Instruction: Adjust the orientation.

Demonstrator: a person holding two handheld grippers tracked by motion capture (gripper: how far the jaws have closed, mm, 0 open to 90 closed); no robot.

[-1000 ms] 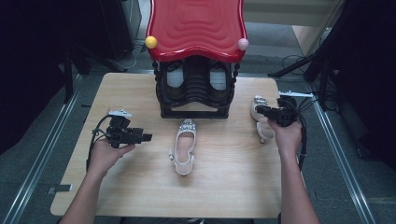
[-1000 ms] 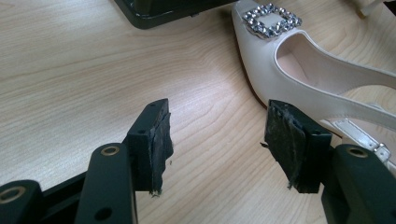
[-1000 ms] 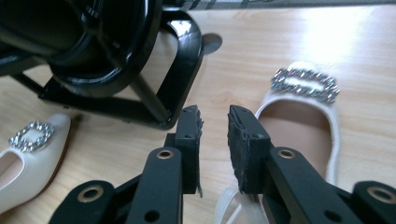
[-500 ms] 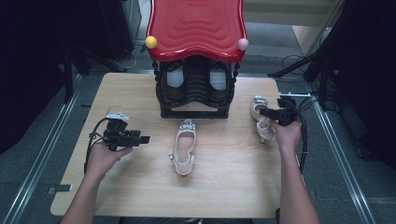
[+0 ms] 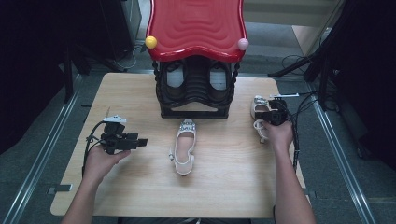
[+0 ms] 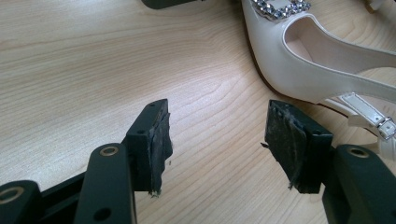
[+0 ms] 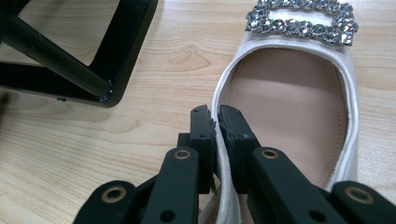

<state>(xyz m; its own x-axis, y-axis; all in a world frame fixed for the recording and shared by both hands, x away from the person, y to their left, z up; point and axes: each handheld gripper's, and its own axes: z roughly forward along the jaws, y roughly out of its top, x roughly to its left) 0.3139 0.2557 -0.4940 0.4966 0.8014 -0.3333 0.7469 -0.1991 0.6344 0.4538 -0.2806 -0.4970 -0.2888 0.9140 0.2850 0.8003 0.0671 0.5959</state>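
R tool (image 7: 216, 122) dropped, jaws just closed, apparently pinching shoe's (image 7: 289, 93) rim.

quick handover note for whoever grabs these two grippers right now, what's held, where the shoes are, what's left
Right gripper: jaws just closed on the side rim of the right-hand white shoe, which lies on the table beside the black shoe rack.
Left gripper: open, holding nothing, low over bare wood near the middle white shoe.
Done: first shoe gripped, not yet lifted.
Left: probably lift it and place it, perhaps on the rack; then handle the middle shoe.
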